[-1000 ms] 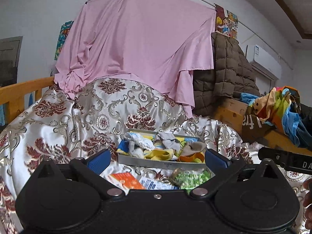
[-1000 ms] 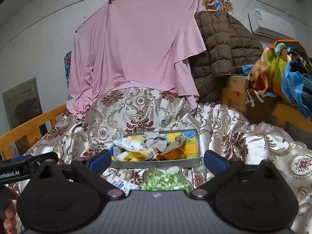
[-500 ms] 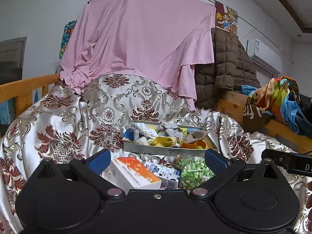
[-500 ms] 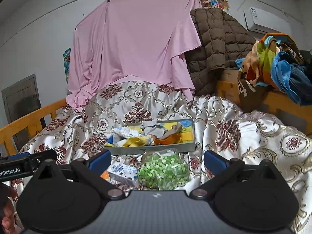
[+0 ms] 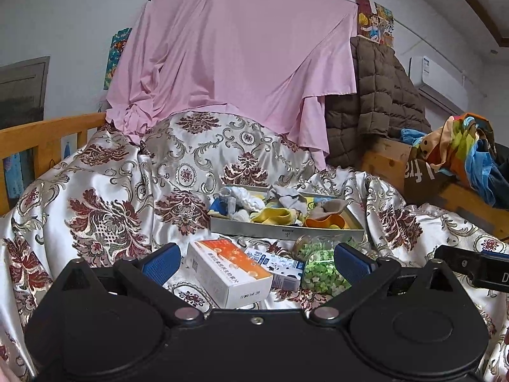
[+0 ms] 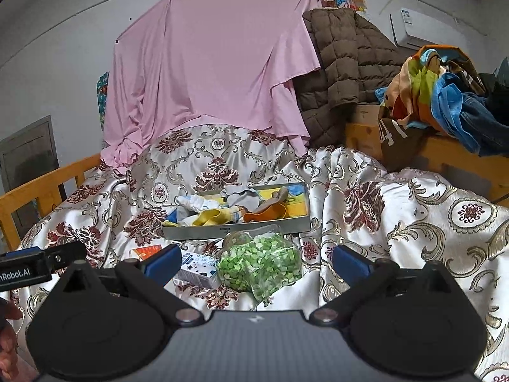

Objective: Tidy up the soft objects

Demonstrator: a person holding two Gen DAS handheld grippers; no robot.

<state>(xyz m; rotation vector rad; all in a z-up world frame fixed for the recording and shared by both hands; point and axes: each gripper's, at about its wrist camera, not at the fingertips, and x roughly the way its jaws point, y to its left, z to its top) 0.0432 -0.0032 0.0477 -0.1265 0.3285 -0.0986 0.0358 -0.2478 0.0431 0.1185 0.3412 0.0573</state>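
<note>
Socks [image 5: 273, 208] in white, yellow, grey and orange lie crumpled in a grey tray [image 5: 286, 231] on the patterned bedspread [image 5: 105, 210], beyond both grippers' wide-apart, empty fingers [image 5: 161, 262].

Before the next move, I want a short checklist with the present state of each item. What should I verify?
1. Left gripper open and holding nothing: ok.
2. Right gripper open and holding nothing: ok.
3. Tray of socks within view of both cameras: ok.
4. Path to the tray free: not ok; the orange box, the small carton and the bag of green pieces lie in front of it.
5. Tray lying level on the bedspread: cannot tell.
</note>
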